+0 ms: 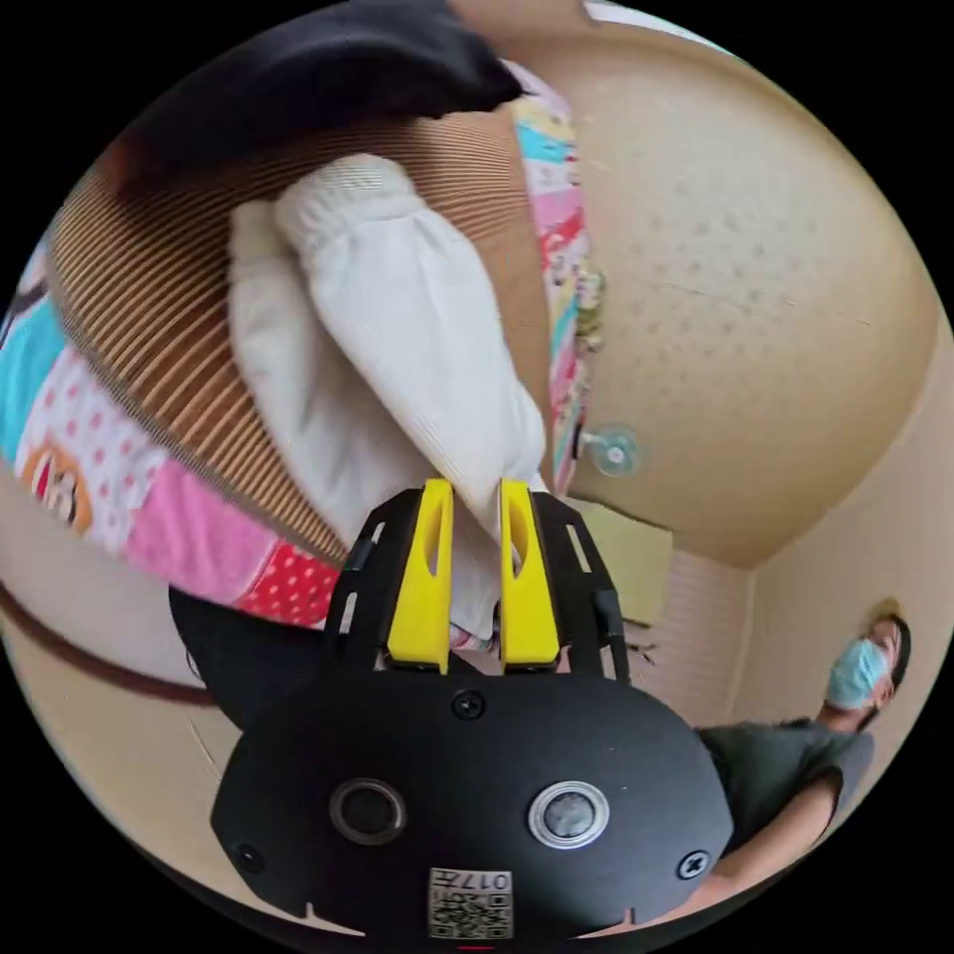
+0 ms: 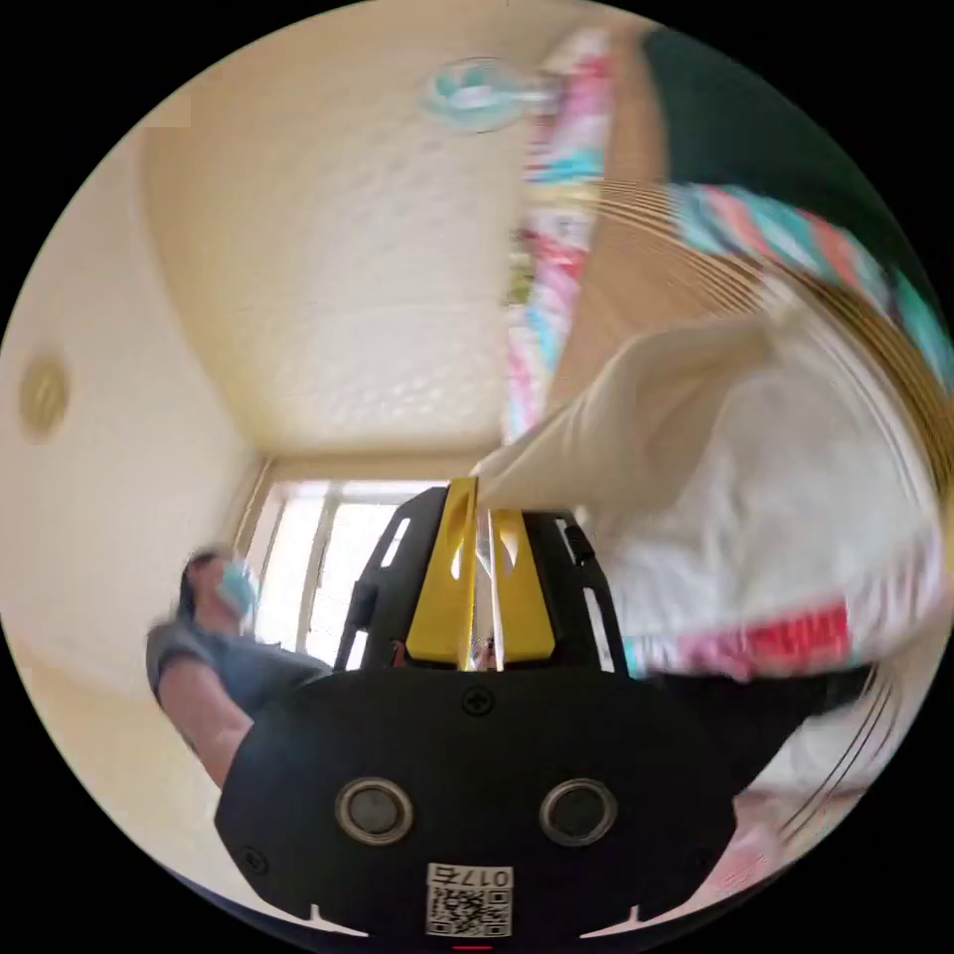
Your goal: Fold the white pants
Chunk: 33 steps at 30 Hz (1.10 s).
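Both tools clamp the white pants: the left tool grips one end, the right tool an edge. The pants hang lifted over the striped mat. Keep both grips level and the cloth taut before laying it over.

right gripper: lower centre of frame, yellow jaws nearly together, thin edge of white fabric pinched between them
white pants: spread from the jaw tips to the right of frame, motion-blurred
striped mat: brown ribbed surface behind the pants, upper right
patterned cloth: colourful strip, upper centre
person: lower left, in front of a bright window
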### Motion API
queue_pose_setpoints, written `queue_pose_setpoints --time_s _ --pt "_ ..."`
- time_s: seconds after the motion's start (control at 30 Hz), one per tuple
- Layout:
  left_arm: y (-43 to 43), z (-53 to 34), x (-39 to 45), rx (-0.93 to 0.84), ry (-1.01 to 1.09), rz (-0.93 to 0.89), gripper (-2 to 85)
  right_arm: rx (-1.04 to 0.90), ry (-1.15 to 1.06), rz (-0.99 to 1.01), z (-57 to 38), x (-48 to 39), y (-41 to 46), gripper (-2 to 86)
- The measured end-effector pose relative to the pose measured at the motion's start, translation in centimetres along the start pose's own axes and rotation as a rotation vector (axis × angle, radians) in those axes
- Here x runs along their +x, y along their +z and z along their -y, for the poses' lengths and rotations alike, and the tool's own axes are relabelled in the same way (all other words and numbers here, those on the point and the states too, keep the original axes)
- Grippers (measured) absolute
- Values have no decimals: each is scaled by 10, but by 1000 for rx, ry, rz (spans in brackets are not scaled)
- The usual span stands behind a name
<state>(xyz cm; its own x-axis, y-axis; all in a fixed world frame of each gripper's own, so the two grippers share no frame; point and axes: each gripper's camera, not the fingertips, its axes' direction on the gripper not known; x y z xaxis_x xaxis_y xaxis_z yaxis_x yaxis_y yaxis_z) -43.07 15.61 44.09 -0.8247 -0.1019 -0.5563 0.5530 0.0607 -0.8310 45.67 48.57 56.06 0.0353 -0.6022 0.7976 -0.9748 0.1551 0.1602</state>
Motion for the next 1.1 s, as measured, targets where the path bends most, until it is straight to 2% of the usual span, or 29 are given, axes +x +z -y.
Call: queue_pose_setpoints --time_s 0.03,0.07,0.1,0.13,0.2,0.27,0.33,0.4,0.47,0.5,0.57,0.63,0.7,0.73,0.77,0.83,0.9,1.0,1.1 --pt "-6 -13 -28 64 -137 35 83 52 160 -34 -14 27 -12 4" --pt "-14 -22 -47 153 -213 -19 85 186 431 -58 -50 67 -35 4" --pt "-18 -25 -53 198 -229 -55 86 386 603 -15 -95 86 -54 4" --pt "-25 -26 -60 273 -246 -95 87 507 651 33 -117 91 -61 4" --pt "-34 -15 -56 327 -238 -66 96 934 705 301 -193 100 -63 4" --pt "-42 17 -36 329 -171 44 125 1054 748 442 -220 105 -50 3" --pt "-43 45 -21 308 -124 121 134 1012 739 447 -219 102 -45 3" --pt "-38 74 -11 256 -117 180 126 795 697 340 -191 90 -42 3" --pt "-27 101 -1 126 -152 299 25 649 679 271 -167 79 -37 3" --pt "-26 106 5 91 -126 294 20 600 665 259 -155 71 -35 4" --pt "-37 113 46 -13 255 11 7 592 603 293 -141 56 -34 4" --pt "-68 103 64 35 371 39 6 601 537 347 -131 44 -35 4" --pt "-101 96 49 144 275 102 14 571 485 375 -120 34 -35 5" --pt "-119 93 23 217 120 115 25 562 479 365 -119 33 -36 5" --pt "-131 87 -5 286 -30 99 40 549 475 327 -117 31 -36 6" --pt "-142 67 -36 407 -186 30 56 538 493 263 -118 30 -35 9" --pt "-139 47 -52 474 -254 -32 82 558 541 233 -124 36 -28 15" --pt "-111 26 -52 394 -261 23 87 626 592 279 -132 51 -12 39" --pt "-61 20 -45 165 -180 -24 94 671 649 320 -131 66 12 90"
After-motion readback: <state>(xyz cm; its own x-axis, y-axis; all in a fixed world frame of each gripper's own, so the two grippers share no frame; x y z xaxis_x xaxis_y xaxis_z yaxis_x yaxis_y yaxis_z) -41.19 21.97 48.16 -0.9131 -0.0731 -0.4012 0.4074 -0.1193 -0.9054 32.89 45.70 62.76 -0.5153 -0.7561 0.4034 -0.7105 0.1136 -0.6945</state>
